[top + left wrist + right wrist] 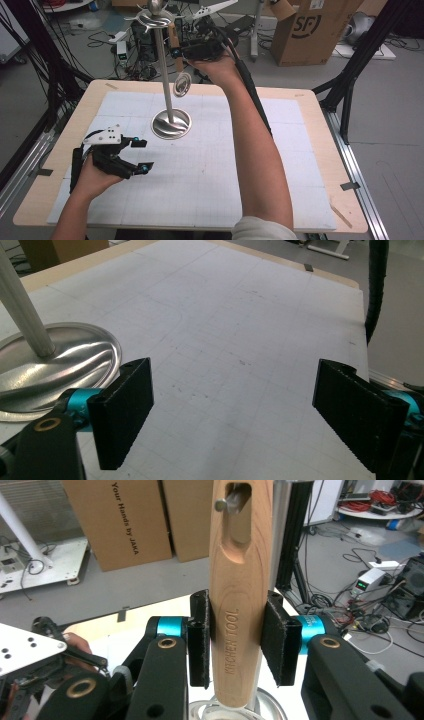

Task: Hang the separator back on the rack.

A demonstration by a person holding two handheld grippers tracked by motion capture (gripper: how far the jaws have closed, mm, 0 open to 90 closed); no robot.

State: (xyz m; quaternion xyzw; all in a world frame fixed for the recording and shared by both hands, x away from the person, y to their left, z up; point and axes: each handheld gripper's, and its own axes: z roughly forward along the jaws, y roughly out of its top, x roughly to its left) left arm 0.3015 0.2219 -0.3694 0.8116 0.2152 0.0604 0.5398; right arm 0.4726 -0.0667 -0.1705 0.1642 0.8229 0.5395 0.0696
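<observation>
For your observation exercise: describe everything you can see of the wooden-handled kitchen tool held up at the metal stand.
The kitchen tool has a light wooden handle, rounded, stamped "KITCHEN TOOL", with a slot near its top end. A metal peg of the stand sits in that slot. The right hand-held gripper is clamped on the handle's sides. The tool hangs roughly upright beside the pole, and a round shiny metal head hangs at its lower end, above the table.

We see open mat (210, 180) between the two arms; only the stand's pole (164, 75) and base (171, 124) block the middle
</observation>
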